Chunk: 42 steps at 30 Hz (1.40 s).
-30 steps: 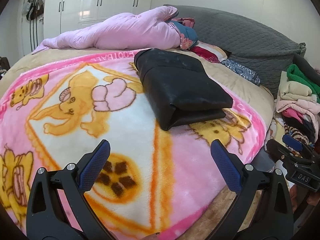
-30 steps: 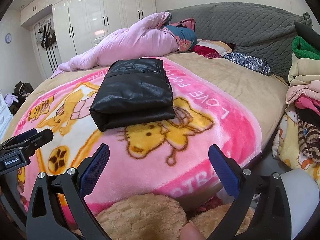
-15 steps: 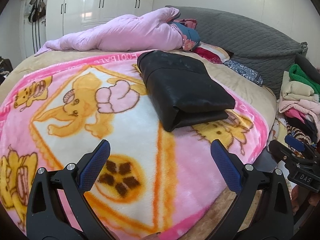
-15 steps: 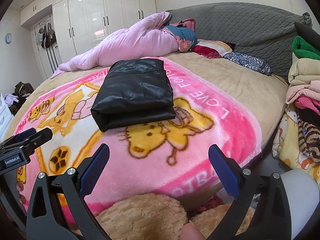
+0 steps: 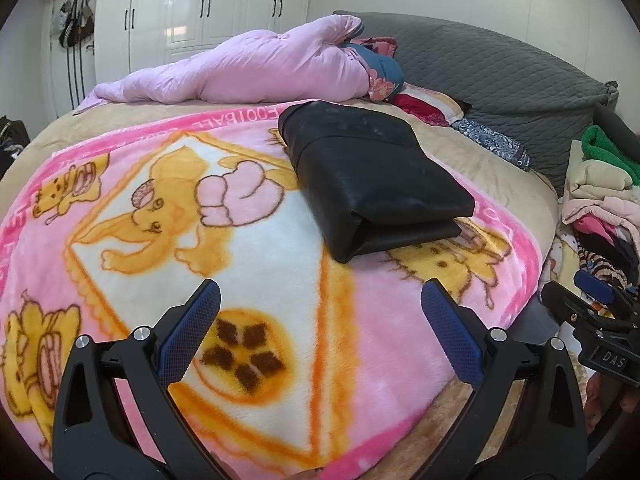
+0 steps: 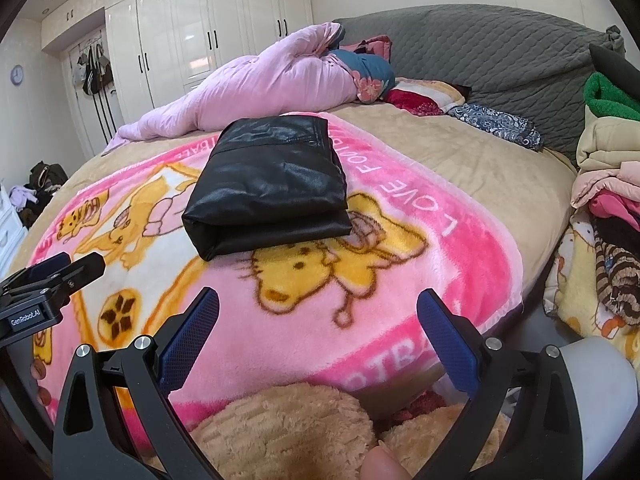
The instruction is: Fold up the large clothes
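Observation:
A black leather-like garment (image 5: 372, 176) (image 6: 272, 184) lies folded into a thick rectangle on the pink cartoon blanket (image 5: 248, 248) (image 6: 380, 280) covering the bed. My left gripper (image 5: 320, 320) hovers open over the blanket's near part, well short of the garment, nothing between its blue pads. My right gripper (image 6: 318, 320) is open too, held above the blanket's front edge, apart from the garment. Each gripper shows at the edge of the other's view: the right gripper (image 5: 592, 312) in the left wrist view and the left gripper (image 6: 44, 284) in the right wrist view.
A pink duvet (image 5: 256, 68) and pillows (image 6: 420, 96) lie at the bed's far side before a grey headboard (image 6: 500, 48). A pile of folded clothes (image 6: 604, 184) rises at the right. White wardrobes (image 6: 208, 40) stand behind. A tan fuzzy sleeve (image 6: 288, 432) is below the right gripper.
The left gripper has shifted slightly, so the garment sits a little further right and nearer in its view. The right gripper has barely moved. Both stay open.

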Motion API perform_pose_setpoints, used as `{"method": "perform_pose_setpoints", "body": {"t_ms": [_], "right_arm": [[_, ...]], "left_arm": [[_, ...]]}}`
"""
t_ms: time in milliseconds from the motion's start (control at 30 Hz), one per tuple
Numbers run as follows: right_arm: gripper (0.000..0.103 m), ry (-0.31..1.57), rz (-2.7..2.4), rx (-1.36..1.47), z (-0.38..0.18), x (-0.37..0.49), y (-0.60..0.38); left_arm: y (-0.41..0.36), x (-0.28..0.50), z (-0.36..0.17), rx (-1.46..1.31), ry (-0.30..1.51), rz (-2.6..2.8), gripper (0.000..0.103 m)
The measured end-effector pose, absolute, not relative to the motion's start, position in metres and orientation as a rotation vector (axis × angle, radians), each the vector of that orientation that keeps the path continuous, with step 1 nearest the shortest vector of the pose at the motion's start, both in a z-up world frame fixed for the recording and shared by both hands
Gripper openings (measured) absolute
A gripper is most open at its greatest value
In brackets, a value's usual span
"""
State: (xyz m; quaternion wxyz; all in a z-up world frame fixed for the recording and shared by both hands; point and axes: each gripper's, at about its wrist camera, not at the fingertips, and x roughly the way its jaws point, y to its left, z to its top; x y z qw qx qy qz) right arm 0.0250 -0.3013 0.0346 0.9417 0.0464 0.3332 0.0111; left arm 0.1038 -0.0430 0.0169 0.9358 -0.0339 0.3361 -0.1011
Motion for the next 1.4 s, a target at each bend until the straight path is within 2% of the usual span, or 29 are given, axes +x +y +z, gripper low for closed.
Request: {"method": "perform_pose_setpoints", "body": {"t_ms": [1400], "right_arm": [[0.099, 0.697, -0.041, 0.111, 0.028, 0.02, -0.311]], "left_arm": [[-0.035, 0.105, 0.007, -0.048, 0.688, -0.244, 0.094]]}}
